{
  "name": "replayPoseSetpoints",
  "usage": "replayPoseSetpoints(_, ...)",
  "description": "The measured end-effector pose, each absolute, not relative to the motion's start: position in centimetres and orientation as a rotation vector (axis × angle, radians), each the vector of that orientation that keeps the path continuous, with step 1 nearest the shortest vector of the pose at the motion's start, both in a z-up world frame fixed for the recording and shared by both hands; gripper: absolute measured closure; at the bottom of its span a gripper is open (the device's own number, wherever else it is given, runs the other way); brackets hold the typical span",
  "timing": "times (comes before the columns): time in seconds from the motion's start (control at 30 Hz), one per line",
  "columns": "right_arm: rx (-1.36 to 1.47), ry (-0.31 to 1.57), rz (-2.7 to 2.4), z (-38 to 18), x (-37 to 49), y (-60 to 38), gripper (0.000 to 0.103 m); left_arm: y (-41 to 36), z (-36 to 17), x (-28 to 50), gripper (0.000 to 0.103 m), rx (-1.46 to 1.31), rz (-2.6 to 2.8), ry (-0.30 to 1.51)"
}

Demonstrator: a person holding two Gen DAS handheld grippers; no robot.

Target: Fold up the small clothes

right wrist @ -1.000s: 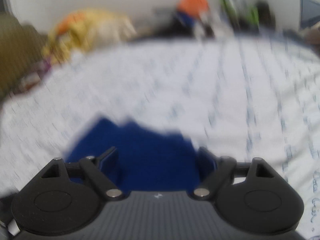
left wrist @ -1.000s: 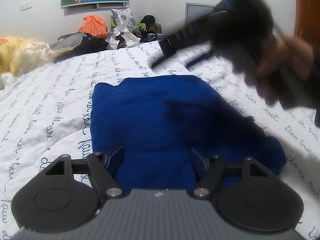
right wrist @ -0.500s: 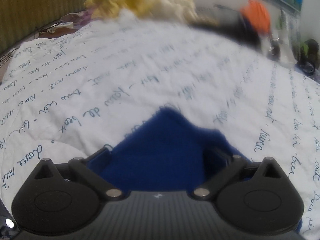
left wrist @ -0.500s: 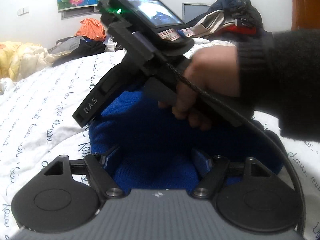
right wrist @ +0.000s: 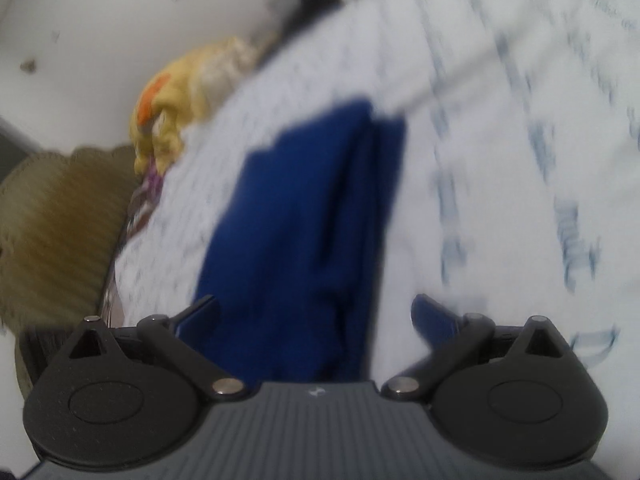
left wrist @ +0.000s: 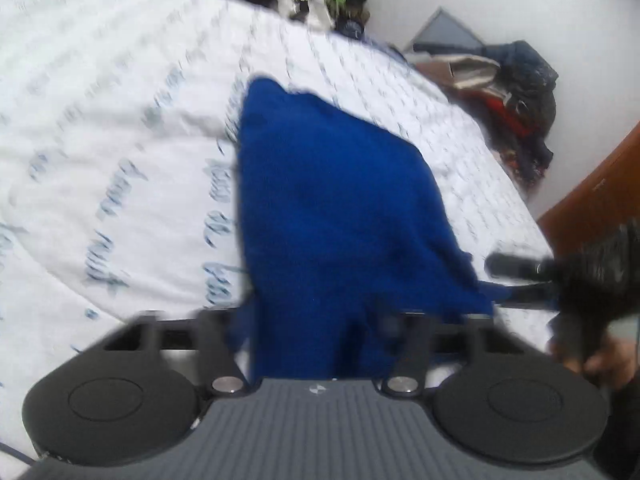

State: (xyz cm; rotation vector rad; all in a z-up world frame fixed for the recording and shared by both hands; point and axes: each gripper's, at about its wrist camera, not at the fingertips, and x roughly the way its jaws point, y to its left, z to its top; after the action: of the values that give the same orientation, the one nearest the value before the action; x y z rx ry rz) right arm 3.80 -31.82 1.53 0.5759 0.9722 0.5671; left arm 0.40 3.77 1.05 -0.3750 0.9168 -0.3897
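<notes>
The blue garment [left wrist: 340, 208] lies folded on the bed's quilt [left wrist: 120, 140]. Left claw [left wrist: 316, 320] has just been closing w/ cloth between – grip unconfirmed. Right claw [right wrist: 316, 316] is spread wide, garment's near end between its jaws, ungripped. If only one layer is caught, the fold could be pulled apart.

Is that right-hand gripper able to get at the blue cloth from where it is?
Probably yes: the right gripper is open, the blue cloth lies directly ahead between its fingers, and nothing blocks it.

Blurred blue script on the white bedspread [left wrist: 120, 184], nothing legible.
</notes>
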Motion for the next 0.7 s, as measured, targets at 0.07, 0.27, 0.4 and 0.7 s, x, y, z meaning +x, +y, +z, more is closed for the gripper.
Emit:
replayPoseSetpoints(0.07, 0.516, 0.963, 0.616, 1.7, 3.3, -30.5, 0.002, 3.4, 1.3, 1.1, 0.087, -0.329, -0.369, 0.940)
replayPoseSetpoints(0.27, 0.347, 1.035, 0.635, 1.9, 3.5, -28.2, 0.091, 4.4, 3.4, 0.2, 0.088, -0.251, -0.367, 0.917)
replayPoseSetpoints(0.4, 0.381, 1.016, 0.649, 1.4, 3.4, -28.8, 0.085, 3.5, 2.1, -0.3, 0.062, -0.124, -0.332, 0.942)
replayPoseSetpoints(0.7, 0.464, 0.873, 0.501, 5.7, 11.0, -30.1, 0.014, -0.5, 5.7, 2.2, 0.021, 0.069, -0.360, 0.681)
